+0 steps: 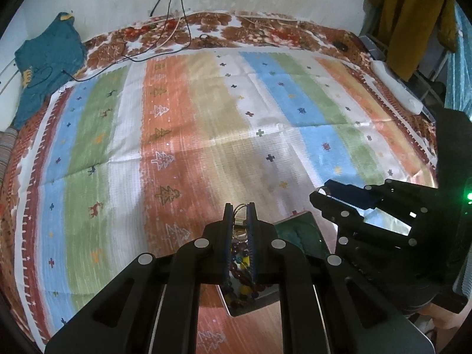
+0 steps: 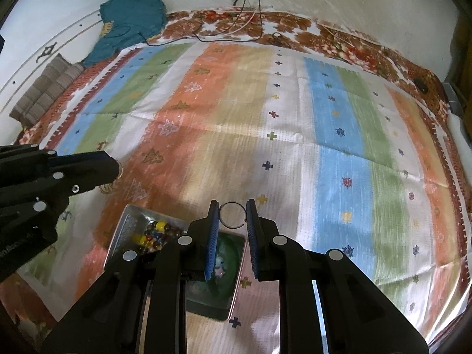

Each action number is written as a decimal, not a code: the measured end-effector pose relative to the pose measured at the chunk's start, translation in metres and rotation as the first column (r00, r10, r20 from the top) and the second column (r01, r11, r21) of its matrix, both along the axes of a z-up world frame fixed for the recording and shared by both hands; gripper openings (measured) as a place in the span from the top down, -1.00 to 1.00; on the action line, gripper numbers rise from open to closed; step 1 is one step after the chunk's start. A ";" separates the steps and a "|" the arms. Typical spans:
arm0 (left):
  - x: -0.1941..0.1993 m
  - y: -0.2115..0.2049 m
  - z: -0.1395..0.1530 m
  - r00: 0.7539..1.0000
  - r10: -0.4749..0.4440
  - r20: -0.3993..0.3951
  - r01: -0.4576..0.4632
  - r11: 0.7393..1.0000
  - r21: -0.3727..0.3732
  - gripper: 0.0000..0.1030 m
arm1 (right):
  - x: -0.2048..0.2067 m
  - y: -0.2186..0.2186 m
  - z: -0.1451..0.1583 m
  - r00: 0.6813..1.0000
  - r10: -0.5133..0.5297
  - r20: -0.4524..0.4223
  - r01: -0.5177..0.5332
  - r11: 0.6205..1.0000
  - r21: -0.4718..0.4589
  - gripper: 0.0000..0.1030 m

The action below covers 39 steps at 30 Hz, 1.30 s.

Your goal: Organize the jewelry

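- The left gripper (image 1: 239,206) is closed on a bunch of thin wire rings (image 1: 240,208), held above a metal tin (image 2: 126,230) of coloured beads (image 2: 156,234).
- The right gripper (image 2: 233,215) pinches a single thin ring (image 2: 233,216) across its width between its blue pads (image 2: 212,244), above a second tin (image 2: 236,268) with a green lining.
- The two tins lie just beside each other on the striped cloth (image 2: 265,135), at its near edge, under both tools.
- The two grippers are near each other, tips apart.
- Black and white cables (image 1: 165,38) trail across the far edge of the bed.
- A teal garment (image 1: 47,59) lies in the far left corner, beside a striped cushion (image 2: 44,91).
- A mustard garment (image 1: 410,14) hangs at far right.
- The middle of the cloth is wide open room.
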State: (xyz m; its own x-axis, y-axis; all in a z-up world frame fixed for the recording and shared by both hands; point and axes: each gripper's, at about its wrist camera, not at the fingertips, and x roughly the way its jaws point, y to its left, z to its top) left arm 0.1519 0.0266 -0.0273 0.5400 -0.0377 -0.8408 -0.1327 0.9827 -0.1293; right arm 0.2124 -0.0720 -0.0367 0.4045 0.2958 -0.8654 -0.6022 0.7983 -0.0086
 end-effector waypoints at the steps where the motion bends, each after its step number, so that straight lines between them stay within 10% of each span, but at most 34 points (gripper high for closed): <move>1: -0.003 -0.001 0.001 1.000 -0.001 0.005 0.001 1.000 -0.001 0.83 | -0.003 -0.001 0.001 1.000 0.001 0.001 -0.001 1.000 0.001 0.63; 17: -0.028 -0.014 0.009 0.999 -0.029 0.036 0.029 0.999 -0.019 0.81 | -0.035 -0.007 0.009 0.998 0.066 0.001 -0.066 0.997 0.038 0.62; 39: -0.076 -0.020 0.018 0.997 -0.011 0.081 0.011 1.000 -0.007 -0.14 | -0.073 -0.045 0.024 0.999 0.041 0.031 -0.043 0.996 0.073 -0.16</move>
State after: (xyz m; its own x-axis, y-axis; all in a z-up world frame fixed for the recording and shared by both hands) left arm 0.0761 0.0065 -0.0096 0.6056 -0.0501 -0.7942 -0.1109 0.9830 -0.1466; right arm 0.1396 -0.1168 -0.0124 0.4154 0.3754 -0.8285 -0.6357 0.7713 0.0308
